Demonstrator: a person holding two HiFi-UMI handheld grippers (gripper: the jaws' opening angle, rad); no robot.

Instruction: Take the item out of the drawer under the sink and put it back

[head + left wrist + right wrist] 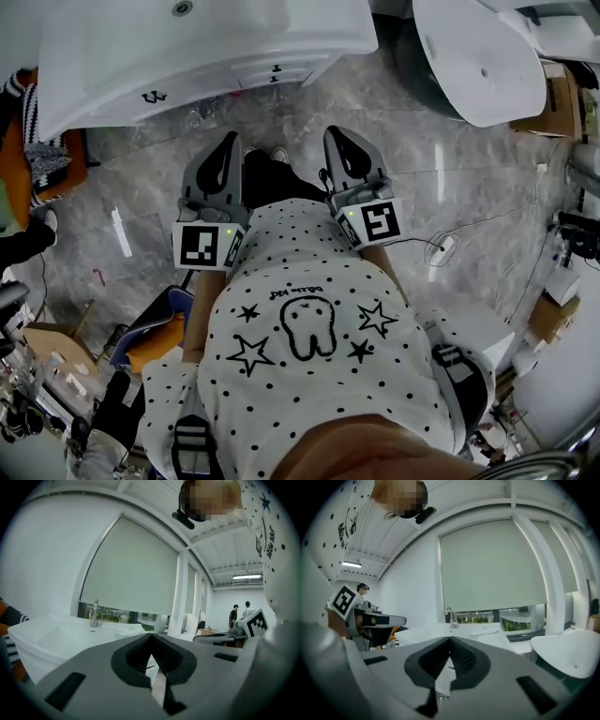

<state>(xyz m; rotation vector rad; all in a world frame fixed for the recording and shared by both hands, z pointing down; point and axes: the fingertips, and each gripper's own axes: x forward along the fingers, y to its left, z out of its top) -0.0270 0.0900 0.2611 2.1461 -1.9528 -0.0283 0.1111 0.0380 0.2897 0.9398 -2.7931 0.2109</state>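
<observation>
A: Tools?
B: Left tool [225, 150] and right tool [342, 145] fully closed, empty, short of the shut drawer [216, 89] under the sink [187, 37]; item unseen.
A: Risk?
B: Closed jaws could skid off its handle [275, 68].

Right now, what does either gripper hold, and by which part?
Nothing. The left gripper and the right gripper each have jaws closed together, with nothing between them.

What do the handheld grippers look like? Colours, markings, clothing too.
The left gripper and right gripper are grey tapered two-jaw shells with black ribbed pads. Each carries a white cube with black square markers and a small green light. Shirt: white, black dots and stars.
</observation>
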